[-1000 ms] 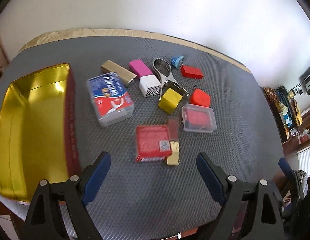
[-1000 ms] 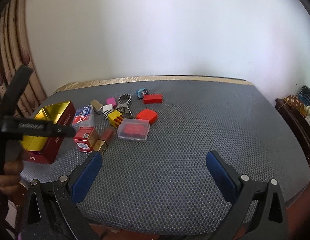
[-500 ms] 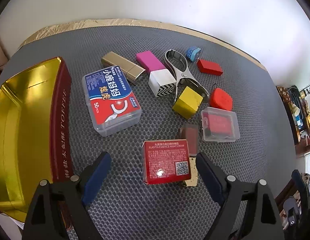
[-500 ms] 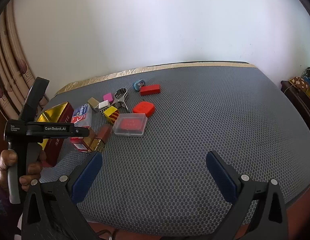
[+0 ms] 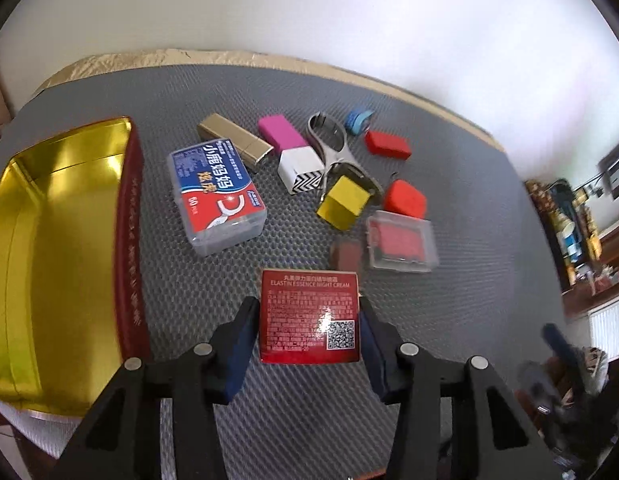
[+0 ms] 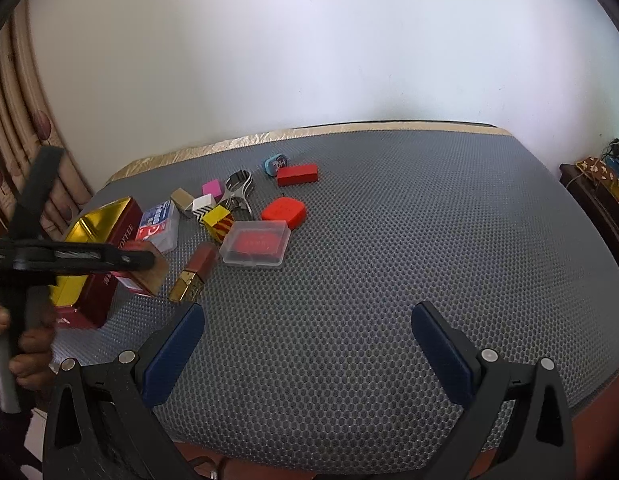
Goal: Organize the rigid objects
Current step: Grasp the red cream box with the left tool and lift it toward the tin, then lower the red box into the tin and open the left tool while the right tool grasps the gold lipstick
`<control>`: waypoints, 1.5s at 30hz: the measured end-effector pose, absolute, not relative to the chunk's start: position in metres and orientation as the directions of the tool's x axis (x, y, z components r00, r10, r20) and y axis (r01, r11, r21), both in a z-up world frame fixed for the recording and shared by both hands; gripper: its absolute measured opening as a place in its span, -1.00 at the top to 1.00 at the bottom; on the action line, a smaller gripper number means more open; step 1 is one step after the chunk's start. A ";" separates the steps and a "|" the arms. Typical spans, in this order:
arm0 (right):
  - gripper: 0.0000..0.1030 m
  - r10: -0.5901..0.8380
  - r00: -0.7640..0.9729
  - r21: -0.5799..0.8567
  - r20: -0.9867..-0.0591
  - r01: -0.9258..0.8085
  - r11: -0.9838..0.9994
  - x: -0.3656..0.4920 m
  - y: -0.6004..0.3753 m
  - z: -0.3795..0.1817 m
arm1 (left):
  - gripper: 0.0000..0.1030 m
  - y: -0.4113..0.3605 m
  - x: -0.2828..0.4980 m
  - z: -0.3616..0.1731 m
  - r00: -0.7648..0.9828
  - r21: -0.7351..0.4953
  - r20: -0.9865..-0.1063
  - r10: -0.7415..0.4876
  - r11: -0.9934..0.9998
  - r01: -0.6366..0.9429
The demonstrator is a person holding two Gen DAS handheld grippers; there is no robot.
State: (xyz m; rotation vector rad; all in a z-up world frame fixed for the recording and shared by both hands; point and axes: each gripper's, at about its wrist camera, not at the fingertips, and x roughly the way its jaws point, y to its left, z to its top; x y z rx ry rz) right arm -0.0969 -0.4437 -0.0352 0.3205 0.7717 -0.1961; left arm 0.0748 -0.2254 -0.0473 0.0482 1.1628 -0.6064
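Note:
My left gripper [image 5: 307, 320] is shut on a red cream box [image 5: 309, 314]; its blue pads press both sides of the box. In the right wrist view the left gripper [image 6: 143, 260] grips that box [image 6: 143, 276] beside the open gold-lined red tin [image 6: 93, 236]. The tin [image 5: 49, 248] lies at the left in the left wrist view. A floss box [image 5: 215, 192], a yellow cube [image 5: 343, 202], a clear case with red inside [image 5: 401, 246] and a lipstick [image 6: 193, 270] lie on the grey mat. My right gripper [image 6: 307, 350] is open and empty over bare mat.
Small items lie farther back: a gold bar [image 5: 233, 140], a pink block [image 5: 281, 132], a white zigzag box [image 5: 301, 170], a metal clip [image 5: 335, 148], a blue tape roll [image 5: 357, 120], two red blocks [image 5: 387, 144] [image 5: 405, 200]. A side table [image 6: 597, 196] stands at the right.
My left gripper has moved forward and down onto the red cream box and closed on it. My right gripper has stayed open and shifted only slightly.

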 end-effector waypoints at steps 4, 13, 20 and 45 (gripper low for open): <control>-1.00 -0.003 0.681 0.237 -0.733 0.259 0.936 -0.092 -0.440 -0.043 | 0.05 -0.207 0.065 -0.028 0.284 -0.289 -0.850 -0.444 0.843 0.454; -1.00 0.159 0.618 0.318 -0.770 0.155 0.935 -0.062 -0.398 -0.053 | 0.05 -0.138 0.078 0.006 0.377 -0.304 -0.819 -0.432 0.885 0.352; -1.00 0.157 0.591 0.287 -0.792 0.132 0.949 -0.019 -0.371 -0.049 | 0.05 -0.081 0.107 0.000 0.466 -0.256 -0.823 -0.323 0.945 0.203; 0.32 0.139 0.397 0.245 -0.907 0.230 0.942 0.065 -0.346 -0.100 | 0.04 -0.050 0.178 -0.033 0.453 -0.257 -0.837 -0.308 0.951 0.172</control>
